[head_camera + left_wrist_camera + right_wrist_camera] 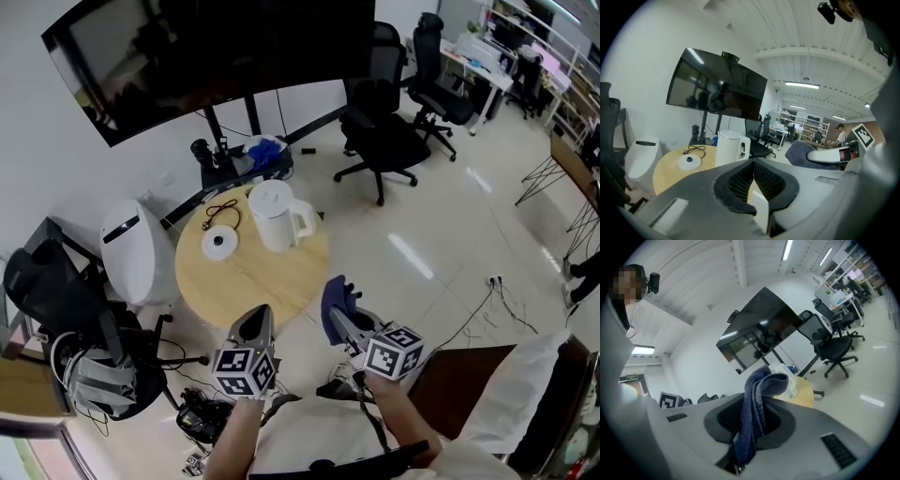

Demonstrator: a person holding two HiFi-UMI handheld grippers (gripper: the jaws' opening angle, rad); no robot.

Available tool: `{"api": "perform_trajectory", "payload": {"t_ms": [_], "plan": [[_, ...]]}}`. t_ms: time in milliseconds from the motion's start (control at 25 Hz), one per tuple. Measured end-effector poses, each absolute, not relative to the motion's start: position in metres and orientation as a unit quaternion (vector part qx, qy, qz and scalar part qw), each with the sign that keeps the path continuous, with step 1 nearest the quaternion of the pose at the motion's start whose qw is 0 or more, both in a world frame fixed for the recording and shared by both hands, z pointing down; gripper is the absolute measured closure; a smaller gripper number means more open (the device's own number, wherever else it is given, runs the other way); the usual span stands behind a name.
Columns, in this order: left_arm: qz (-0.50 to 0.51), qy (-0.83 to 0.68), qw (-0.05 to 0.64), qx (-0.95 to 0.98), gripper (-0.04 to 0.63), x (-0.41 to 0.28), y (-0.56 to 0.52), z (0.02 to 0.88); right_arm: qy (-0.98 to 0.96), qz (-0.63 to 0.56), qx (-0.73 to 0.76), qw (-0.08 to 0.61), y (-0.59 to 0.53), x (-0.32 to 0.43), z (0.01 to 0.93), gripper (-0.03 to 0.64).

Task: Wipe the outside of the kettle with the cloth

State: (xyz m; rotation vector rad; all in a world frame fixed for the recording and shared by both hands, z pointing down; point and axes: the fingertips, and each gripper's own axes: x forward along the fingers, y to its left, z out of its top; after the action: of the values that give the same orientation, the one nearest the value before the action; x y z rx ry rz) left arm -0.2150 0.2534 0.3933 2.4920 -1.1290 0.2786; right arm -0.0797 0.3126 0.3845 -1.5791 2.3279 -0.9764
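A white kettle stands off its base on the round wooden table, handle to the right; it also shows as the kettle in the left gripper view and, partly hidden, as the kettle behind the cloth. My right gripper is shut on a folded dark blue cloth, which stands up between its jaws as the cloth. It hovers at the table's near right edge. My left gripper is shut with nothing in it, at the table's near edge, seen as the left gripper.
The kettle's round white base with its black cord lies left of the kettle. A white bin stands left of the table, a big screen behind it, black office chairs at the back right.
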Motion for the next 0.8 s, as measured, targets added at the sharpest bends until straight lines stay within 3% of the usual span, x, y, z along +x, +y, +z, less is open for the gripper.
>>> {"api": "perform_trajectory", "payload": {"t_ms": [800], "plan": [[0.134, -0.42, 0.206, 0.873, 0.607, -0.167, 0.227, 0.427, 0.797, -0.361, -0.479, 0.078, 0.277, -0.047, 0.407, 0.554]]}}
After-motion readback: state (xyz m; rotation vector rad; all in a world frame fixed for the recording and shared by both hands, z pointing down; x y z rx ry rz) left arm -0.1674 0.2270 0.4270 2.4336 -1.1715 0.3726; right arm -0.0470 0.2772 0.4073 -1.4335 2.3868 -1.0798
